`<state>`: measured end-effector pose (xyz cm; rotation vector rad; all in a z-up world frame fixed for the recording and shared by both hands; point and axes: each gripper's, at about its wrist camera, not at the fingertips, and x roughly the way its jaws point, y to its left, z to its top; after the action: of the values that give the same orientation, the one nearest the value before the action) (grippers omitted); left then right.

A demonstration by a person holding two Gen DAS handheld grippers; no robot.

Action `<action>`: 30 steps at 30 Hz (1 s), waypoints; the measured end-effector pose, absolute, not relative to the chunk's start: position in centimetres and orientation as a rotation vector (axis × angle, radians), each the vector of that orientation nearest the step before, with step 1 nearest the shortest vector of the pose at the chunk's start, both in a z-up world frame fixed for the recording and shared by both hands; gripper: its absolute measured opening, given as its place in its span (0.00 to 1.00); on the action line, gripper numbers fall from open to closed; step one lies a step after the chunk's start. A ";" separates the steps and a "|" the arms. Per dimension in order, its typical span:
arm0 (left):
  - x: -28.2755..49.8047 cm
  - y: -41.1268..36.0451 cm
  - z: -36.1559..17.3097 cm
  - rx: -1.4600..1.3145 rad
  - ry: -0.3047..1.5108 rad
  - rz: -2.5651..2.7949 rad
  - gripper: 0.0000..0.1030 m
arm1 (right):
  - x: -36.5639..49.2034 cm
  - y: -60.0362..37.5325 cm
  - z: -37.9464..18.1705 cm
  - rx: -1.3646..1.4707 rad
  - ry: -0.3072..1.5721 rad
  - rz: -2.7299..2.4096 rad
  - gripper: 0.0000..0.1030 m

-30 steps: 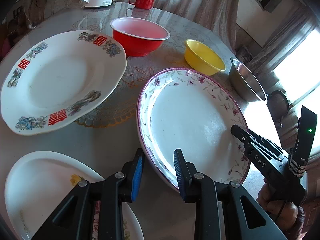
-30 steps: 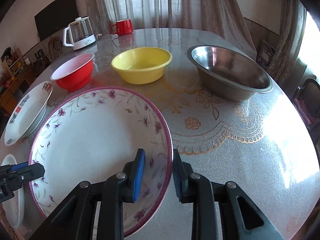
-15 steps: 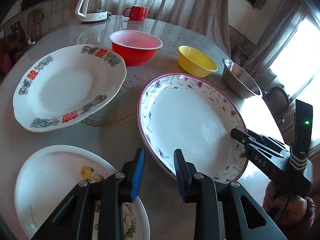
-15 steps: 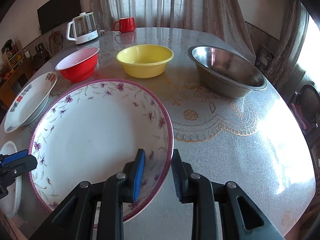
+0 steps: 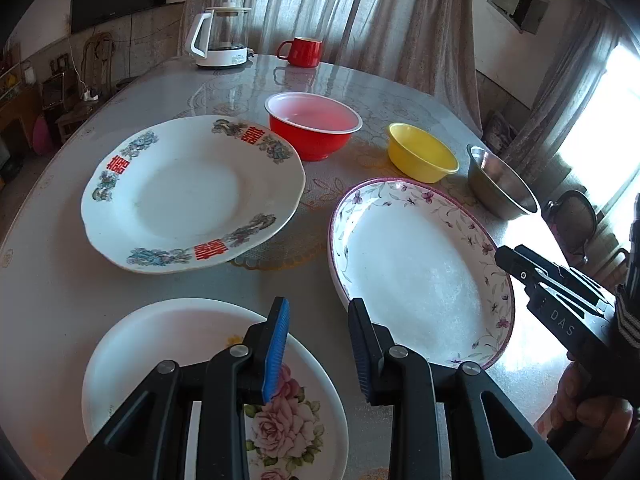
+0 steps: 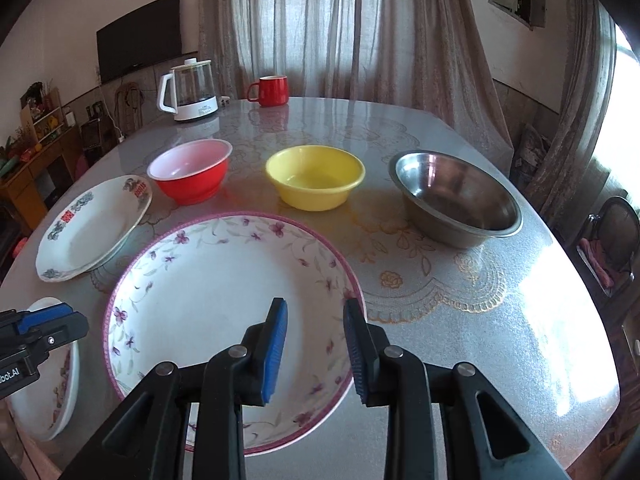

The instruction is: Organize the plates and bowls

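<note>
A purple-rimmed floral plate [image 5: 420, 272] [image 6: 224, 312] lies near the table's front. A plate with red characters [image 5: 192, 192] [image 6: 92, 228] lies to its left, and a rose plate [image 5: 200, 380] [image 6: 48, 368] at the front left. Behind stand a red bowl [image 5: 316, 128] [image 6: 192, 174], a yellow bowl [image 5: 420, 158] [image 6: 316, 176] and a steel bowl [image 5: 500, 184] [image 6: 456, 196]. My left gripper [image 5: 318, 346] is open and empty above the rose plate's right edge. My right gripper [image 6: 316, 350] is open and empty above the floral plate's near right rim.
A white kettle [image 5: 220, 36] [image 6: 188, 92] and a red mug [image 5: 302, 52] [image 6: 272, 90] stand at the table's far side. Curtains hang behind. A chair [image 6: 612, 240] stands at the right, a cabinet [image 6: 36, 160] at the left.
Both grippers have pulled back and risen, staying open. The left one has drifted from the floral plate's left rim to over the rose plate. Plates and bowls have not moved.
</note>
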<state>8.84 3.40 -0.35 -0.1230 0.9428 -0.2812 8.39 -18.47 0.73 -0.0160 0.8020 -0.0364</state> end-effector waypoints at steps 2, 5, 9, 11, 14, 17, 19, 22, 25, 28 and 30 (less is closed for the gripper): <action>8.8 3.6 -0.3 -0.120 0.935 -0.268 0.29 | 8.6 -17.8 0.9 0.008 0.804 0.021 0.28; 8.7 4.4 -0.3 -0.128 0.932 -0.252 0.31 | 9.3 -16.6 0.8 0.077 0.824 0.133 0.28; 8.8 6.0 -0.3 -0.146 0.932 -0.220 0.31 | 10.5 -14.8 0.4 0.189 0.861 0.296 0.32; 8.8 7.1 -0.2 -0.156 0.924 -0.200 0.31 | 11.2 -13.7 0.3 0.226 0.876 0.361 0.32; 9.1 9.4 0.0 -0.193 0.913 -0.170 0.31 | 12.3 -12.1 0.0 0.252 0.900 0.430 0.35; 9.8 12.2 0.1 -0.232 0.906 -0.122 0.31 | 13.7 -10.7 -0.3 0.261 0.919 0.452 0.36; 10.2 14.3 0.3 -0.259 0.885 -0.080 0.31 | 14.6 -10.0 -0.4 0.260 0.920 0.456 0.37; 11.1 17.1 0.6 -0.288 0.865 -0.024 0.32 | 15.8 -9.1 -0.5 0.259 0.920 0.462 0.38; 12.2 19.5 0.1 -0.331 0.868 0.003 0.37 | 17.2 -8.3 -0.6 0.252 0.927 0.464 0.38; 13.5 21.1 -0.5 -0.361 0.882 0.006 0.42 | 18.6 -7.9 -0.9 0.262 0.944 0.457 0.38; 14.4 21.6 -0.9 -0.362 0.881 0.005 0.48 | 19.5 -7.6 -1.1 0.259 0.947 0.448 0.38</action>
<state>14.36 21.59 -0.88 -0.3624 0.8810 0.0045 19.45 -7.57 -1.08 0.2592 0.9473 0.4484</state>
